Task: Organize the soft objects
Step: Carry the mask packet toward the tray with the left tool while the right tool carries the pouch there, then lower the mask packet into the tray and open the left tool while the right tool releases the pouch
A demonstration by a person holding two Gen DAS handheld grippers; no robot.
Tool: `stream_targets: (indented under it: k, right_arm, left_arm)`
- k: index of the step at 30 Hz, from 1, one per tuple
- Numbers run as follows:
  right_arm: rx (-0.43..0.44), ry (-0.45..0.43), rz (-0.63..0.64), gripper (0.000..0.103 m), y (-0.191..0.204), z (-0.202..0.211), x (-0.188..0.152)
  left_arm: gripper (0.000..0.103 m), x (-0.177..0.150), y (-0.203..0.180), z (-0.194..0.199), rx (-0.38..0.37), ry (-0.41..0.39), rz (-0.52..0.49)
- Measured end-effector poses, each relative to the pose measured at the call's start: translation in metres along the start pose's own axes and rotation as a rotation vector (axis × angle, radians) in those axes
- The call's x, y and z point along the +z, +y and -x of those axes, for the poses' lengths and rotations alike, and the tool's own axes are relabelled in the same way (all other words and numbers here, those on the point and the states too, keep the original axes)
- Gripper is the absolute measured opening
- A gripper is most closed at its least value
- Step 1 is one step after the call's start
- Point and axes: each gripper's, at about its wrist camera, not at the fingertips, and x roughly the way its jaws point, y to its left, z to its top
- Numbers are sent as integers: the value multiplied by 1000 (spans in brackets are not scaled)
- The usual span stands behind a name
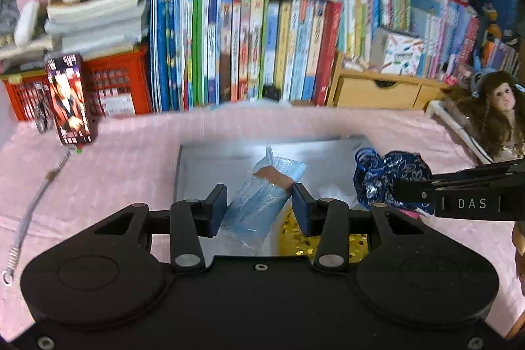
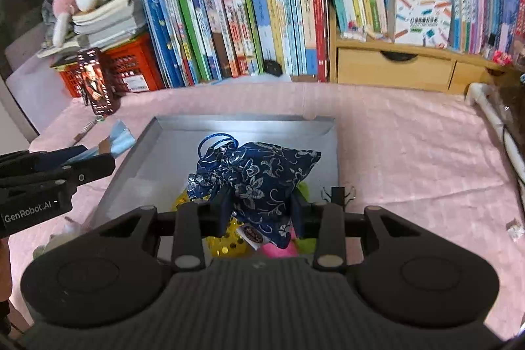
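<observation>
My left gripper [image 1: 259, 207] is shut on a clear plastic pack of light-blue soft items [image 1: 262, 199], held over the grey tray [image 1: 197, 159]. In the right wrist view that pack [image 2: 121, 136] sticks out past the left gripper [image 2: 106, 163], by the tray's left wall [image 2: 131, 153]. My right gripper [image 2: 261, 209] is shut on a navy drawstring pouch with a silver flower pattern [image 2: 259, 169], above the tray's near end. From the left wrist view the pouch [image 1: 390, 176] hangs at the tip of the right gripper [image 1: 400, 191]. Under the pouch lie a gold sequinned item [image 2: 226, 246] and a pink soft item [image 2: 279, 250].
A pink cloth [image 2: 410, 153] covers the table. Books [image 1: 249, 48], an orange crate [image 1: 115, 87] and wooden drawers [image 2: 393, 71] line the back. A doll [image 1: 495, 110] sits far right. A printed box [image 1: 70, 97] and a cord with a spring [image 1: 29, 218] lie at left.
</observation>
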Motion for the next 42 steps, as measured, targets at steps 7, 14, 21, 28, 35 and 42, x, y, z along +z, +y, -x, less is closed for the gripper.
stream_targets:
  k: [7, 14, 21, 28, 35, 42]
  right_arm:
    - [-94, 39, 37, 41, 3, -35, 25]
    - [-123, 99, 27, 41, -5, -68, 38]
    - [-125, 146, 31, 41, -8, -92, 41]
    - [-124, 185, 46, 41, -9, -107, 38]
    - [-107, 192, 55, 53, -10, -110, 41]
    - [-95, 135, 64, 68, -4, -86, 47]
  left_arm:
    - [41, 27, 11, -54, 9, 105, 39]
    - [41, 36, 19, -103, 9, 222, 91]
    - [41, 33, 22, -126, 8, 290, 109]
    - [41, 23, 27, -143, 6, 353, 123]
    - [44, 23, 28, -140, -14, 360, 121]
    - [57, 30, 24, -113, -27, 315, 117]
